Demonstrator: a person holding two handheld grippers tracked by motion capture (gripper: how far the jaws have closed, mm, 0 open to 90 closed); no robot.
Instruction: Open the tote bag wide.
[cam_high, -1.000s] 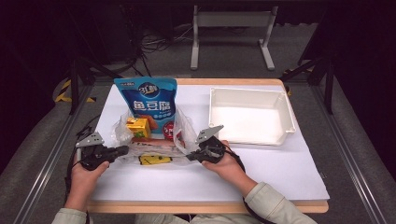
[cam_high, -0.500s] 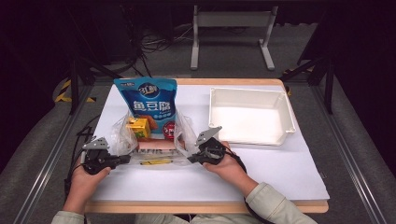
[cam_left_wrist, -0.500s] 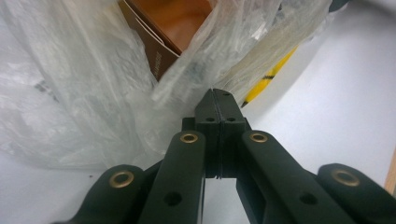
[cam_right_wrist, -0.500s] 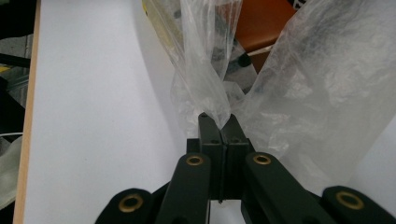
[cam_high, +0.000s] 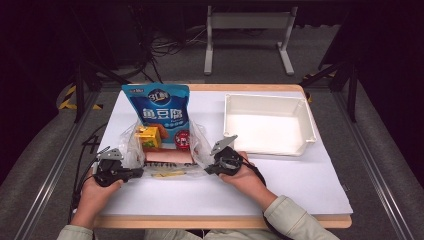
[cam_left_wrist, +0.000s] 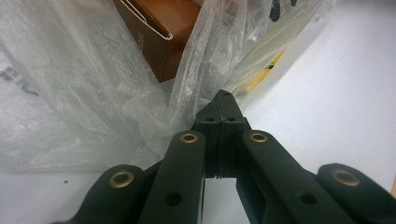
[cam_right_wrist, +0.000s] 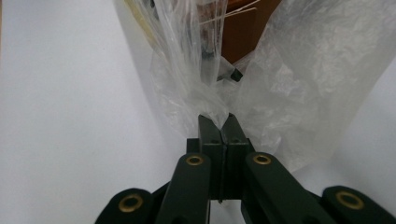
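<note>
Clear crinkled plastic bag is seen at lower centre-left of the high view, lying on the white table sheet. Left gripper is pinched on the bag's film at one edge; right gripper is pinched on film at the opposite edge. Bag is judged soft, thin, slippery and easily torn, so it is best held at the bunched rim. Inside, a blue glossy snack pouch stands upright, beside a yellow carton and a brown cardboard box. White rigid plastic tray is placed at right.
</note>
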